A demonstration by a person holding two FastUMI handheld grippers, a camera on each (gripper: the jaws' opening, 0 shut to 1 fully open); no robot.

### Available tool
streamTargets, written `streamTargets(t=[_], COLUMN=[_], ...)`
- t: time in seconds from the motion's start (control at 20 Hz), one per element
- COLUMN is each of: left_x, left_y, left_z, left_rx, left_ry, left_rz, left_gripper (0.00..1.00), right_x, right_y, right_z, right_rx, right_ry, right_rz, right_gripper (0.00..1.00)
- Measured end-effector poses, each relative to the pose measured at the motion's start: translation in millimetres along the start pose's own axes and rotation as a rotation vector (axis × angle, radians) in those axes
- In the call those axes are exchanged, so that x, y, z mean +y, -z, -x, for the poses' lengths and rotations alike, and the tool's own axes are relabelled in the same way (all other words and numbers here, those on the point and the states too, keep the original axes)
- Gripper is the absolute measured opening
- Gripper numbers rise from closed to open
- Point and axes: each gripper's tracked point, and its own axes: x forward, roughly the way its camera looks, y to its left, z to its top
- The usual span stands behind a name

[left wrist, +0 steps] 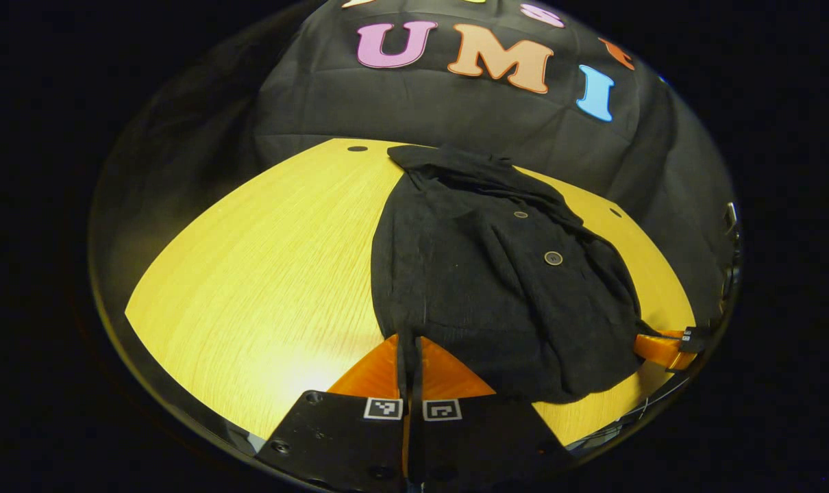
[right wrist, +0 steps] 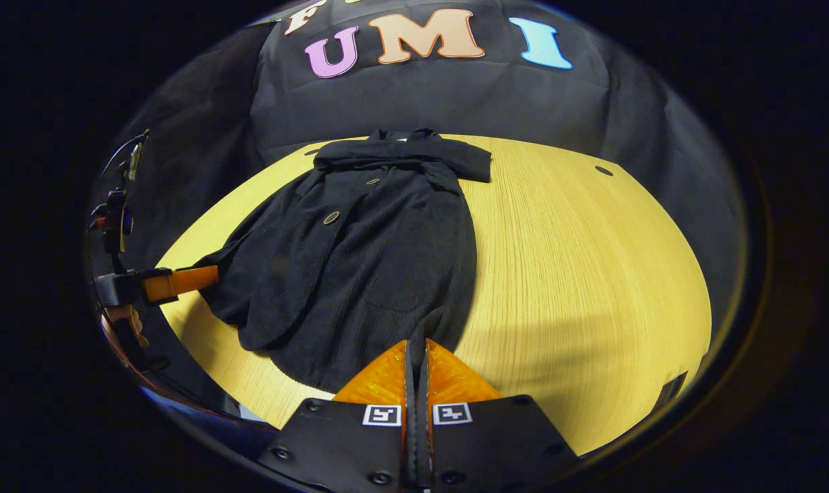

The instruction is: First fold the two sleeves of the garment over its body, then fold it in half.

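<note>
Left gripper view: left gripper (left wrist: pixel 409 346) clamped on black coat (left wrist: pixel 483 274) hem at table (left wrist: pixel 264 274) near edge; right gripper (right wrist: pixel 418 352) likewise pinches hem.

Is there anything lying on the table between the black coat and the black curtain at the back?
No. In the right gripper view, the coat reaches nearly to the table's far edge, where the curtain begins; nothing else lies between.
</note>
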Motion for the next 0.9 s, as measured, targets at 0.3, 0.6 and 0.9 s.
streamTargets(t=[0.3,0.6,0.9], left_x=[-5,-18,-29], left_y=[-22,-57,-102], left_z=[8,22,30], left_rx=[-0.045,-0.122,-0.221], left_ry=[-0.002,0.013,0.033], left_rz=[0.022,0.045,0.048], left_gripper=[0.00,0.00,0.00], right_x=[5,6,-2], right_y=[-15,-49,-96], right_z=[5,16,28], right_rx=[-0.034,-0.098,-0.181], right_ry=[-0.039,-0.086,-0.102], right_rz=[0.013,0.074,0.079], right_gripper=[0.02,0.02,0.02])
